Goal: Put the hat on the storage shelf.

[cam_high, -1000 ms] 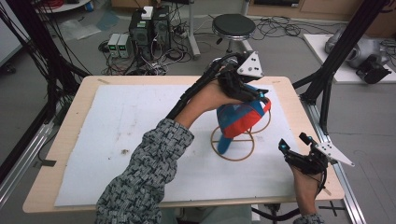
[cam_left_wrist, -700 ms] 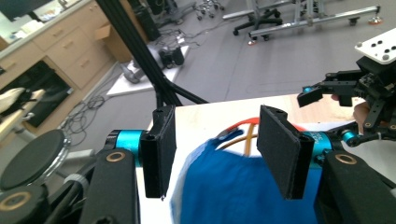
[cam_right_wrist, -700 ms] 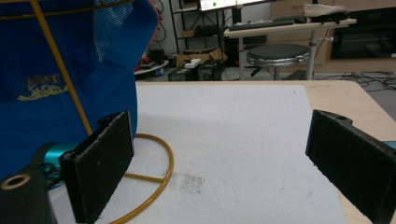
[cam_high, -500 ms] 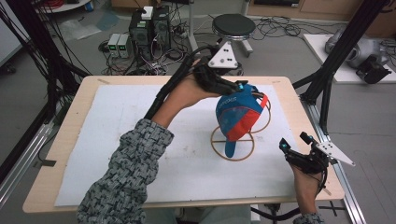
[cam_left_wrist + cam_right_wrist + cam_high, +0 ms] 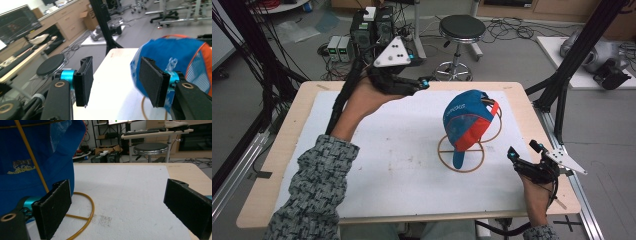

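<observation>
A blue and orange cap [image 5: 467,122] hangs on a wooden wire stand [image 5: 460,155] right of the table's middle, brim pointing down. My left gripper [image 5: 424,82] is held above the far side of the table, left of the cap and apart from it, open and empty. In the left gripper view its jaws stand wide open [image 5: 115,82] with the cap [image 5: 175,52] behind the right one. My right gripper [image 5: 512,155] rests near the front right corner, open, aimed at the stand. In the right gripper view [image 5: 117,210] the cap [image 5: 32,157] and the stand's ring [image 5: 87,202] are at the left.
A white mat [image 5: 402,150] covers most of the wooden table [image 5: 277,165]. A black frame post [image 5: 562,85] rises at the table's right edge. A stool [image 5: 461,25] and electronics boxes [image 5: 372,25] stand on the floor beyond the far edge.
My left gripper has let go of the cap and drawn back to the left and far side. The cap stays on the stand. The right gripper has not moved.
</observation>
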